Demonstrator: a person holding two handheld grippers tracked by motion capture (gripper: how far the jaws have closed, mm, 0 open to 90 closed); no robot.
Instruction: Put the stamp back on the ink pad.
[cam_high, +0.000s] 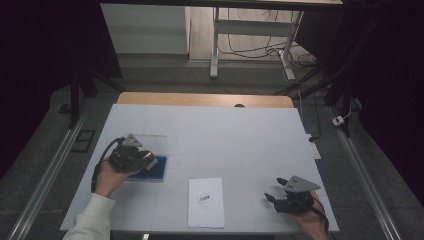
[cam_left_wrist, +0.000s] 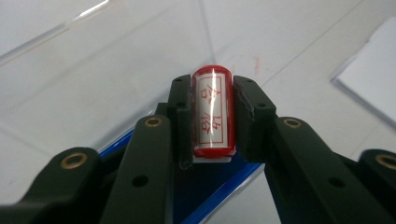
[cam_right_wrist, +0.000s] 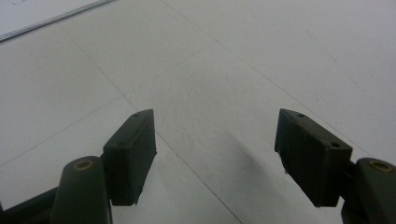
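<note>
A small stamp with a red face and red characters is clamped between the jaws of my left gripper, its printing face turned up toward the camera. In the high view the left gripper hovers over a blue ink pad whose clear lid lies open behind it. A white sheet of paper with a small printed label lies at the table's front middle. My right gripper rests open near the front right, its fingers wide apart over bare table.
The white table ends in a wooden strip at the far edge. Beyond it stand a desk frame and floor cables. Metal rails run along both sides of the table.
</note>
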